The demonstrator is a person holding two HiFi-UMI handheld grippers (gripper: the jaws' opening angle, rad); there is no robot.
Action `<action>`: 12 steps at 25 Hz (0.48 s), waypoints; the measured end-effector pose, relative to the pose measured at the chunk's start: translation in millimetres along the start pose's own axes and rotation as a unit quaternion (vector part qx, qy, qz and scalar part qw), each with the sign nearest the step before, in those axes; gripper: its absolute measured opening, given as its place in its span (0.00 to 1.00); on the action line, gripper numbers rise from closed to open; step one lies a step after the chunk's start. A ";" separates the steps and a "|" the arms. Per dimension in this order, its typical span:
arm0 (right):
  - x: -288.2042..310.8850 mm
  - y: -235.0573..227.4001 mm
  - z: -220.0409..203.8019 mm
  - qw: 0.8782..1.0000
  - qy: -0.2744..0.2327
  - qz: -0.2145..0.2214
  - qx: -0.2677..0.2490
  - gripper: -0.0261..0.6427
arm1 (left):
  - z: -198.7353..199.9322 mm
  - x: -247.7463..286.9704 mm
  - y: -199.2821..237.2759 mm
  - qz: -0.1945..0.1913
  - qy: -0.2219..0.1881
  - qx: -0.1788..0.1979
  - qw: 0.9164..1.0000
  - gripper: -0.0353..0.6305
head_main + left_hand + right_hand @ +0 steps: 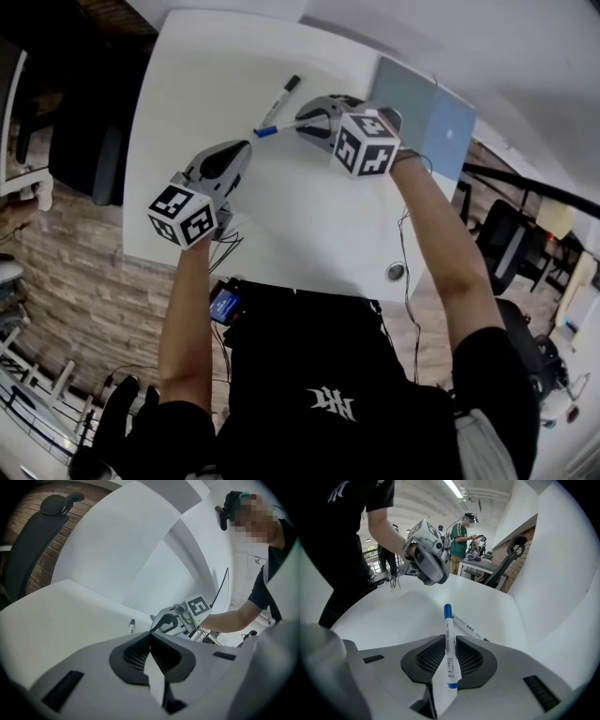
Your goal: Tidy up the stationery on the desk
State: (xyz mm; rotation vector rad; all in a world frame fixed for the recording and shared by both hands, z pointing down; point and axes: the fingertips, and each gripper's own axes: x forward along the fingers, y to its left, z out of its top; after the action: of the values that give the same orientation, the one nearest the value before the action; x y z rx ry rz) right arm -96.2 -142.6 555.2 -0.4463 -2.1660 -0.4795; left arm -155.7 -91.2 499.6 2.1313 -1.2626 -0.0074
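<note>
My right gripper (303,127) is shut on a white marker with a blue cap (267,131). In the right gripper view the blue-capped marker (448,641) stands between the jaws, cap pointing away. A second white marker with a black cap (280,100) lies on the white desk (187,84) just beyond it; the same black-capped marker (468,628) shows past the right jaws and small (131,626) in the left gripper view. My left gripper (244,150) hovers over the desk to the left, jaws together with nothing between them (151,637).
A pale blue-grey flat pad or laptop (424,120) lies at the desk's far right corner. A cable hole (397,272) sits near the front edge. A black office chair (40,541) stands beyond the desk's left side. People (462,534) stand at a bench in the background.
</note>
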 end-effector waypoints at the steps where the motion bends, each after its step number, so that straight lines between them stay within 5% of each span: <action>1: -5.5 -2.9 1.2 1.000 -0.006 -0.009 0.009 0.17 | 1.4 -0.4 -0.8 -0.002 -0.001 0.000 1.000 0.06; 6: -39.1 -19.7 4.5 0.987 -0.084 -0.052 0.129 0.17 | 9.9 3.1 -7.3 -0.014 -0.003 0.007 1.000 0.06; 12: -80.4 -41.9 0.8 0.926 -0.200 -0.104 0.302 0.17 | 19.1 15.5 -19.2 -0.038 0.005 0.018 0.999 0.06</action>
State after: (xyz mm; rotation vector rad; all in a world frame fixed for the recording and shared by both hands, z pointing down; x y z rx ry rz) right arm -70.3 -190.1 482.5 0.0399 -2.6174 0.2045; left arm -138.4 -107.2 479.1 2.2058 -1.1841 -0.0061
